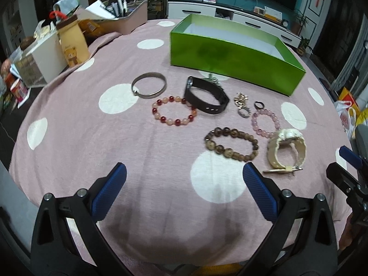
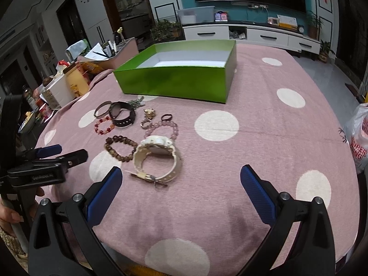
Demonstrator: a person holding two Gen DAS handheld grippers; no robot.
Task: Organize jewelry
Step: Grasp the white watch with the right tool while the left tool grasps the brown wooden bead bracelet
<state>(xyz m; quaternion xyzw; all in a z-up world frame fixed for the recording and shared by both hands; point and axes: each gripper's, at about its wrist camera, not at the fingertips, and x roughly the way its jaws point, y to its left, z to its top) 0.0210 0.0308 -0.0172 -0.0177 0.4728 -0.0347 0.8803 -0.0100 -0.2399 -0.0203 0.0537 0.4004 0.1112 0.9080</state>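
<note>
Jewelry lies spread on a pink polka-dot tablecloth (image 1: 149, 151) in front of an open green box (image 1: 232, 57) (image 2: 179, 81) with a white, bare floor. A silver bangle (image 1: 149, 88), a red-and-peach bead bracelet (image 1: 174, 111), a black watch (image 1: 205, 95), a gold chain (image 1: 242, 104), a small dark ring (image 1: 259, 104), a pink bead bracelet (image 1: 266, 123), a brown bead bracelet (image 1: 231, 144) (image 2: 121, 148) and a cream watch (image 1: 287, 149) (image 2: 157, 158) rest there. My left gripper (image 1: 184, 174) is open, short of the brown bracelet. My right gripper (image 2: 181, 179) is open, nearest the cream watch.
Clutter crowds the table's far left: a bear-print bottle (image 1: 72, 42), a white carton (image 1: 43, 62), a pink tray of pens and papers (image 1: 128, 16). A plastic bag (image 2: 358, 135) hangs off the right edge. A white TV cabinet (image 2: 253, 34) stands beyond.
</note>
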